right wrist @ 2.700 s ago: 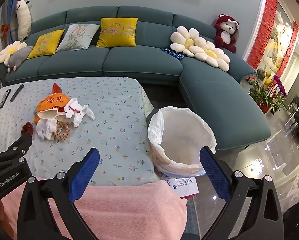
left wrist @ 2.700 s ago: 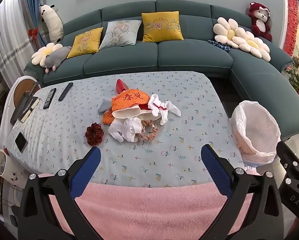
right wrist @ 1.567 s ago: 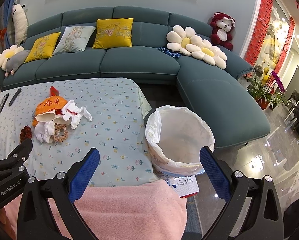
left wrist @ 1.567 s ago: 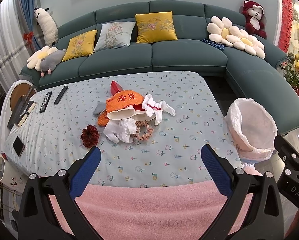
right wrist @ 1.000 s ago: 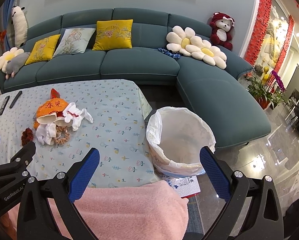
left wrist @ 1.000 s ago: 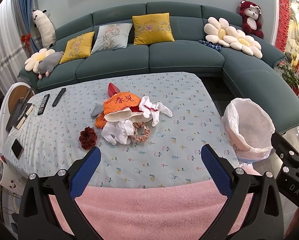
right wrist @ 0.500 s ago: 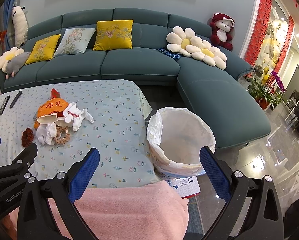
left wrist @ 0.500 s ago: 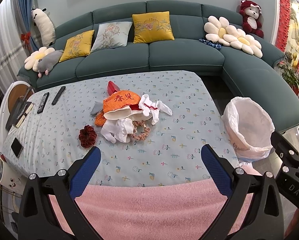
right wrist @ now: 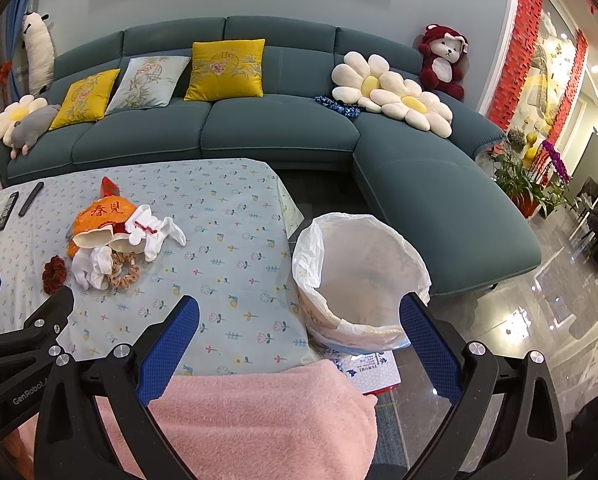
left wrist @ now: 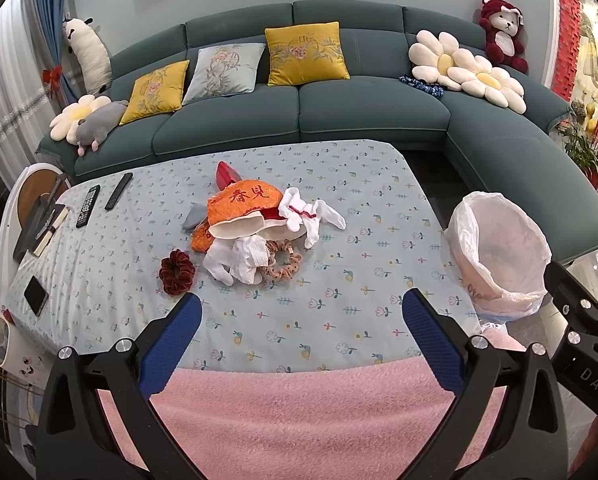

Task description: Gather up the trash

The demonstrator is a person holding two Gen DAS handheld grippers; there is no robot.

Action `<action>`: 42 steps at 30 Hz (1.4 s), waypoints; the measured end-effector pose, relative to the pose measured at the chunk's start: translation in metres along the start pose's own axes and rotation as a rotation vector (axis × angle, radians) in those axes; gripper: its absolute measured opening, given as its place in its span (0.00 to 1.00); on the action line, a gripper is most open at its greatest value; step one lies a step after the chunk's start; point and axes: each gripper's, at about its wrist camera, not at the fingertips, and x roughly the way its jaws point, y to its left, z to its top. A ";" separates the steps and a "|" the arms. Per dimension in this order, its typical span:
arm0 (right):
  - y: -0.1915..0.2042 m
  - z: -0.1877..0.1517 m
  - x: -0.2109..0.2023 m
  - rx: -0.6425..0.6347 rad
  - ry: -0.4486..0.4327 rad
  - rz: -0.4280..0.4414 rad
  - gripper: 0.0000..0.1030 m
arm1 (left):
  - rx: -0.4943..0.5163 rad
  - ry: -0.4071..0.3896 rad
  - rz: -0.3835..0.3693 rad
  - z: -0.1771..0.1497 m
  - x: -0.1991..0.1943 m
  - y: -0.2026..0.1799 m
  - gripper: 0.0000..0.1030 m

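A pile lies mid-table: an orange embroidered hat (left wrist: 239, 202) (right wrist: 105, 212), white socks (left wrist: 313, 214) (right wrist: 155, 232), more white socks (left wrist: 241, 258), a beige scrunchie (left wrist: 285, 262) and a dark red scrunchie (left wrist: 176, 272) (right wrist: 54, 274). A bin with a white bag (left wrist: 499, 252) (right wrist: 359, 276) stands off the table's right end. My left gripper (left wrist: 299, 320) is open and empty, above the near table edge. My right gripper (right wrist: 299, 322) is open and empty, between table edge and bin.
A pink towel (left wrist: 319, 408) covers the near table edge. Two remotes (left wrist: 99, 200) and a phone (left wrist: 35, 290) lie at the table's left. A teal corner sofa (left wrist: 339, 112) with cushions and plush toys stands behind. A booklet (right wrist: 371, 372) lies under the bin.
Both views have shifted slightly; the pile and bin sit a little differently in frame. Both grippers stay open and empty.
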 end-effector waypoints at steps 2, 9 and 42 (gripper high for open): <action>0.000 0.000 0.000 -0.001 -0.001 -0.001 0.93 | 0.002 0.000 0.000 0.000 0.000 0.000 0.93; -0.001 0.000 0.000 0.001 -0.001 -0.001 0.93 | 0.003 -0.004 -0.001 0.000 0.000 -0.002 0.93; -0.001 0.006 -0.018 0.038 -0.048 -0.019 0.93 | -0.029 -0.043 -0.042 0.000 -0.004 0.009 0.93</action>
